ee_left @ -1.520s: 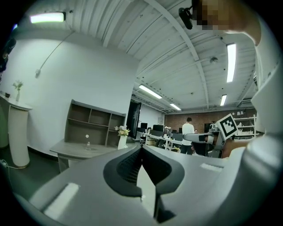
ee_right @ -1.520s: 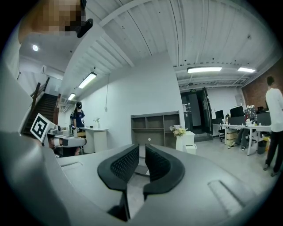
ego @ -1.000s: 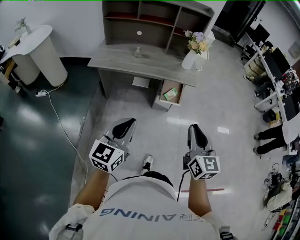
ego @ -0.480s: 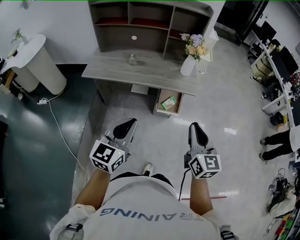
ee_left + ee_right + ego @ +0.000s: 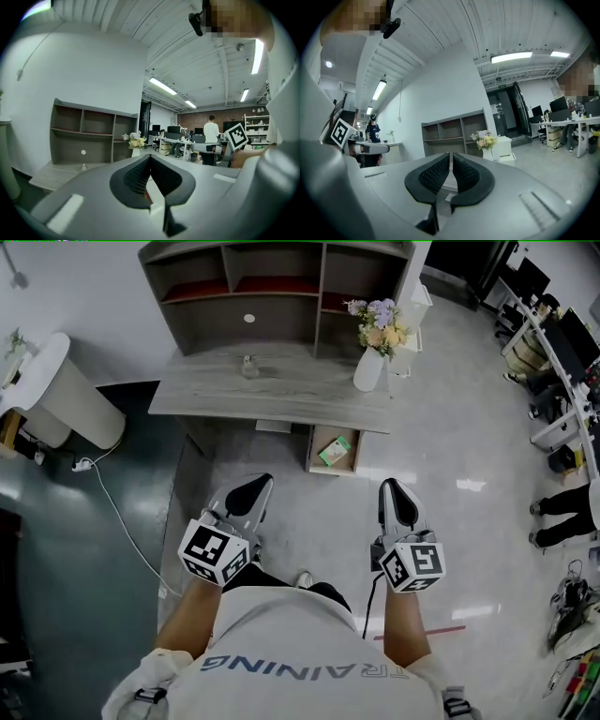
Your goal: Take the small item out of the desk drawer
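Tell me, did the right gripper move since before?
Yes. The right gripper has come nearer the desk; the floor gap between them is smaller.

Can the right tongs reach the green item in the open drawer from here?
Probably not yet: the right tongs hang shut over bare floor, short of the drawer. The green item lies uncovered, and nothing blocks it.

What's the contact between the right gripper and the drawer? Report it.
Apart. The head view shows a stretch of bare floor between the right gripper and the open drawer under the desk.
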